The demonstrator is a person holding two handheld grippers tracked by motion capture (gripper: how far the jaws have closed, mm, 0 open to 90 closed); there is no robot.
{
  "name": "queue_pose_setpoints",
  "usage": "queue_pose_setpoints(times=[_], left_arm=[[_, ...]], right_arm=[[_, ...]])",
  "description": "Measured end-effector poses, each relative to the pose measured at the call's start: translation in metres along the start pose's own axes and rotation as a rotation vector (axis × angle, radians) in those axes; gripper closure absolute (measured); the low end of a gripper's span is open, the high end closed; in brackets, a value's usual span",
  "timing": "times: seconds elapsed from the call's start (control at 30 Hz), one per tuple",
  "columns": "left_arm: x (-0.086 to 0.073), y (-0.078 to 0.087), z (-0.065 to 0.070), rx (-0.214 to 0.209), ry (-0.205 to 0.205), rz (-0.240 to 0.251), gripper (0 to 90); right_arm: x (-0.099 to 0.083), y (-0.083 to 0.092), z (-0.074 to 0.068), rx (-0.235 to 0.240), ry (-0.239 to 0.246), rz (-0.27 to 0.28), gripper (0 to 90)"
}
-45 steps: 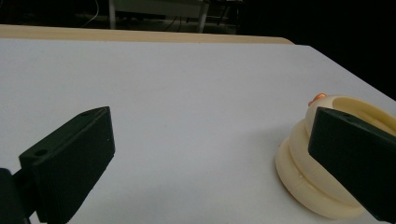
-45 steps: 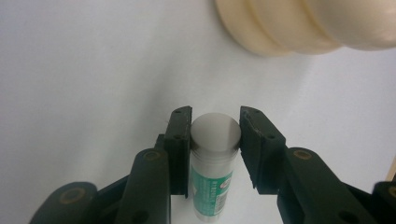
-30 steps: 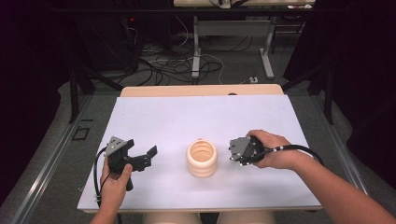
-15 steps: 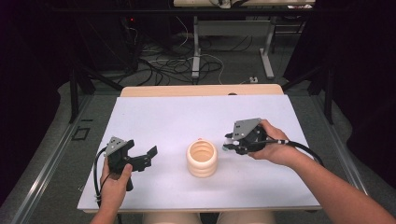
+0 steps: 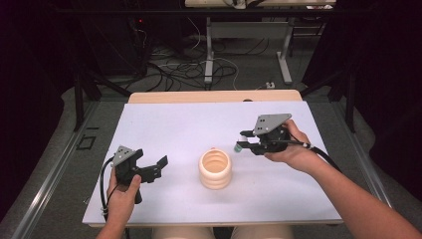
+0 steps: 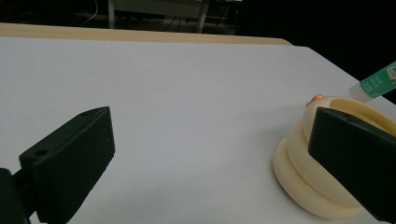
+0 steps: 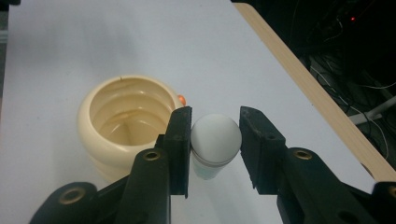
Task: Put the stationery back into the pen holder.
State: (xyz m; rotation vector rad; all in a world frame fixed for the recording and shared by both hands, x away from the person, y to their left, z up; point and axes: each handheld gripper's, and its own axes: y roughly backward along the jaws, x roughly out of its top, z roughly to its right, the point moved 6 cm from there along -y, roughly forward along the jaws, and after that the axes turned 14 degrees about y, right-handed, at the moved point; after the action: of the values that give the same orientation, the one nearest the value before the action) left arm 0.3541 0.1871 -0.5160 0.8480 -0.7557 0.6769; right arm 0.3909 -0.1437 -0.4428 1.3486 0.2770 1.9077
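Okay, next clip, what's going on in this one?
A person works at a white table with tongs in each hand. The right tongs are shut on a small white-capped tube, held above the table beside a cream ribbed pot. The left tongs are open, off to the pot's side, holding nothing.

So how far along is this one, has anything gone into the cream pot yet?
Done: the right gripper is shut on a small white-capped tube and holds it off the table. In hand: it is carried beside the cream pot. Left: the pot looks empty; the left gripper waits open.
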Motion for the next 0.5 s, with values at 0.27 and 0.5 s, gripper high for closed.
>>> queue_pose_setpoints(times=[0.27,0.5], left_arm=[[0.000,-0.001,0.001,-0.002,-0.003,0.000,0.5],[0.001,-0.001,0.001,-0.002,0.000,0.003,0.5]], right_arm=[[0.020,0.012,0.001,-0.004,-0.047,0.028,64.6],[0.038,0.013,-0.005,0.012,-0.080,0.054,64.6]])
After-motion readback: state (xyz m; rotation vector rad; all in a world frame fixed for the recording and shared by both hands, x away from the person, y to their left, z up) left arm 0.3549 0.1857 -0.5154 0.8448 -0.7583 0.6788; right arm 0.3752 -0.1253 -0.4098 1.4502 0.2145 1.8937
